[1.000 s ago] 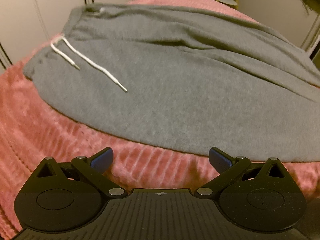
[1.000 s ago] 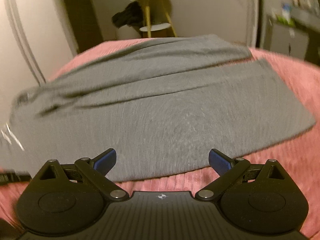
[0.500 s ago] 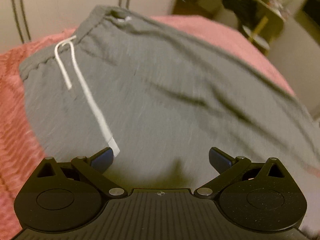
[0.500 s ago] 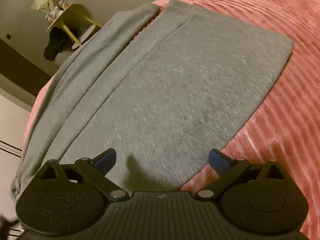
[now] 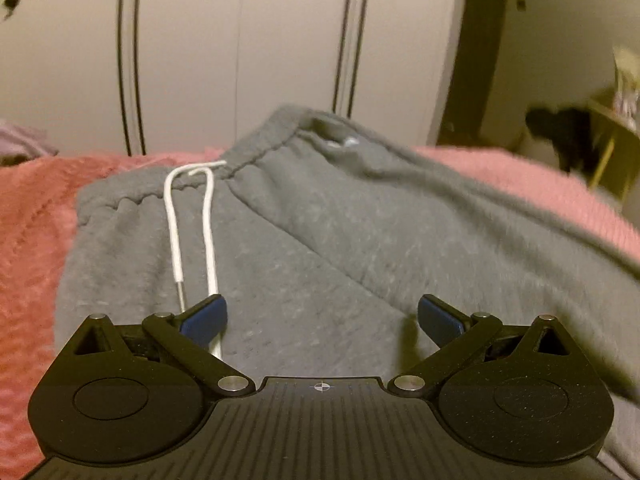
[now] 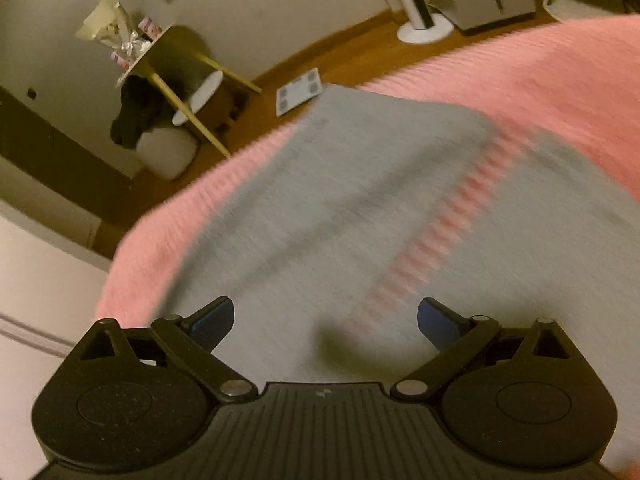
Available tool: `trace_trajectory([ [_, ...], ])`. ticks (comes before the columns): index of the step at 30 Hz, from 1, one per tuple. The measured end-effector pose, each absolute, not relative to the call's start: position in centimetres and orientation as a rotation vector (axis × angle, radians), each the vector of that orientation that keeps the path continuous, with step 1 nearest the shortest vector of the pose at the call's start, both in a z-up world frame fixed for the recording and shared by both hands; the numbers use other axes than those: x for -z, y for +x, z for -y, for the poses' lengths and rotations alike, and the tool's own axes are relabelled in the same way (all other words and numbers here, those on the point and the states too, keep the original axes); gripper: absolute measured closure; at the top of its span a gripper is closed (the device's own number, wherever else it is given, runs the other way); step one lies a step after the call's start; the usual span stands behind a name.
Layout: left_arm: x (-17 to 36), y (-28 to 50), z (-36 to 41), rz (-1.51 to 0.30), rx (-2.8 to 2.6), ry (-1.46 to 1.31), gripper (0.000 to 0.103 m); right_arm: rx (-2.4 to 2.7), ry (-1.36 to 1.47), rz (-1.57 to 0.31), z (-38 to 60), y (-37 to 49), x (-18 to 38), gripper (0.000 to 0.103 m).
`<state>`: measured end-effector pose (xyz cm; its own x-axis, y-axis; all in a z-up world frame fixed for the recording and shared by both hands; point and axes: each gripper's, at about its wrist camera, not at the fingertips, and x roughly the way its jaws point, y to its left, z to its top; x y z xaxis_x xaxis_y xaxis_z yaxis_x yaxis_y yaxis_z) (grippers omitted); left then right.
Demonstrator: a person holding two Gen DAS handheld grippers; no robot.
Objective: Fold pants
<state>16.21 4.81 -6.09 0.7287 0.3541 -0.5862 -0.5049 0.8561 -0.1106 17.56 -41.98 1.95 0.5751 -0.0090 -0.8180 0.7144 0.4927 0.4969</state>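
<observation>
Pink ribbed bedding (image 5: 28,240) carries the grey pants (image 5: 320,248), spread flat and unfolded, with pale wardrobe doors (image 5: 240,40) beyond. The left gripper (image 5: 322,316) hangs low over the waist end, fingers spread wide and holding nothing; the waistband (image 5: 256,152) lies straight ahead of the fingertips, and the white drawstring (image 5: 208,232) runs back toward the left finger (image 5: 204,320). The right gripper (image 6: 324,318), equally wide and empty, sits over the leg end, where a strip of bedding (image 6: 440,220) shows between the two legs (this view is blurred). The pants' long axis runs from one gripper to the other. Nothing blocks either grasp; a yellow stool (image 6: 180,84) stands well off the bed.
</observation>
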Motion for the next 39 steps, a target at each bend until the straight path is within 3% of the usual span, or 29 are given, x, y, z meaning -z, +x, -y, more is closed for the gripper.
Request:
trace_trajectory([
  [7, 8.1, 16.8, -3.4, -0.636, -0.524, -0.184, 0.0, 0.648, 0.878, -0.863, 41.3, 32.8, 0.7, 0.005],
  [10, 8.3, 16.6, -3.3, -0.627, -0.522, -0.212, 0.0, 0.735, 0.885, -0.886, 41.7, 35.5, 2.8, 0.005],
  [14, 8.3, 16.5, -3.4, -0.614, -0.524, -0.215, 0.0, 0.818, 0.871, -0.915, 42.4, 37.0, 4.7, 0.013],
  [16, 8.3, 16.4, -3.3, -0.613, -0.526, -0.214, 0.0, 0.839, 0.842, -0.92, 42.2, 37.4, 5.1, 0.023],
  [17, 8.3, 16.2, -3.2, -0.611, -0.527, -0.214, 0.0, 0.847, 0.809, -0.931, 42.2, 37.9, 5.3, 0.038],
  [18, 8.3, 16.2, -3.1, -0.61, -0.528, -0.214, 0.0, 0.85, 0.771, -0.941, 42.2, 38.2, 5.2, 0.062],
  [20, 8.3, 16.2, -3.0, -0.61, -0.53, -0.212, 0.0, 0.843, 0.734, -0.945, 42.3, 37.9, 5.0, 0.086],
  [21, 8.3, 16.2, -3.0, -0.611, -0.53, -0.212, 0.0, 0.822, 0.747, -0.936, 42.5, 37.5, 4.9, 0.093],
  [27, 8.0, 16.2, -3.4, -0.609, -0.519, -0.237, 0.0, 0.71, 0.811, -0.736, 41.4, 29.8, 0.9, 0.096],
  [32, 7.3, 15.5, -4.1, -0.571, -0.54, -0.279, 0.0, 0.653, 0.892, -0.561, 38.2, 15.7, -1.4, 0.096],
  [39, 5.1, 14.5, -6.4, -0.503, -0.466, -0.403, 0.0, 0.703, 1.025, -0.695, 36.6, 3.5, 3.8, 0.096],
])
